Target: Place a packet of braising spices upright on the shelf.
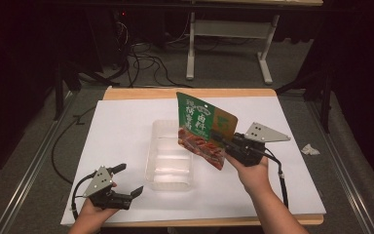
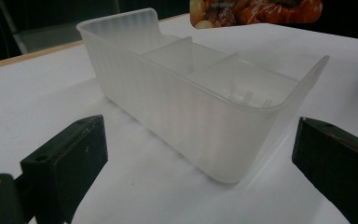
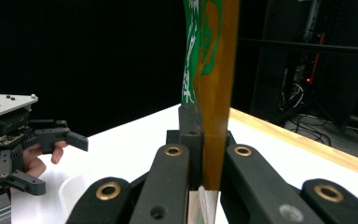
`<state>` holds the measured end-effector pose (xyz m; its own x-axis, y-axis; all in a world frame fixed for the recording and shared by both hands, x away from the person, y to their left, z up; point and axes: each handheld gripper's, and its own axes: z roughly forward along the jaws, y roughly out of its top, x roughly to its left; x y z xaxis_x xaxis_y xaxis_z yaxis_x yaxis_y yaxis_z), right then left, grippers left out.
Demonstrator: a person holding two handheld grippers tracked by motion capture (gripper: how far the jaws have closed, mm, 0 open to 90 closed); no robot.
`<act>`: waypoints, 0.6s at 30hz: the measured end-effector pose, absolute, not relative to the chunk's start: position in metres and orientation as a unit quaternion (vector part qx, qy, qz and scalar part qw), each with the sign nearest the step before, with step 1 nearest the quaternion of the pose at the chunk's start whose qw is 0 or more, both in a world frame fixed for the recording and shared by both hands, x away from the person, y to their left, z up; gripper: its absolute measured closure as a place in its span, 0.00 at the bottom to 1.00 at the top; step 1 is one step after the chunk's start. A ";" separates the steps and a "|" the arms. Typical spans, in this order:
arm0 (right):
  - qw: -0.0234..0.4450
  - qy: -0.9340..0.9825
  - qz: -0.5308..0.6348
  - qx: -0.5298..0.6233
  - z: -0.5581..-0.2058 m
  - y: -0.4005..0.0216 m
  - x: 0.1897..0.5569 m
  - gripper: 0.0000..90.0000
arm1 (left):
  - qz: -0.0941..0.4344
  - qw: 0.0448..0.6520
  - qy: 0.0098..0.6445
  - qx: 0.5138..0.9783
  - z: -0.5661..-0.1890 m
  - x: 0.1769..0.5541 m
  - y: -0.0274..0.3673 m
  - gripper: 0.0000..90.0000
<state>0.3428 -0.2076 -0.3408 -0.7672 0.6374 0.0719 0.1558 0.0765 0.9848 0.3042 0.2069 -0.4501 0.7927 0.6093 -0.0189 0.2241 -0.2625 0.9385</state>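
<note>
pouch [image 1: 205,129] above tray [image 1: 171,181], table margins open

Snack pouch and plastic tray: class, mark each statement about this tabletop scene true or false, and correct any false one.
1. The right gripper is clamped on the snack pouch. True.
2. The snack pouch lies flat inside the plastic tray. False: it is held up in the air, beside and above the tray.
3. The left gripper has its jaws open with nothing between them. True.
4. The plastic tray is one undivided space. False: the left gripper view shows partitions splitting it into compartments.
5. The tray stands on a white sheet that covers the table. True.
</note>
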 end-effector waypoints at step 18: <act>0.165 0.722 0.619 0.261 -0.350 -0.166 0.384 1.00 | 0.168 0.552 0.270 0.771 -0.451 0.304 0.205 0.04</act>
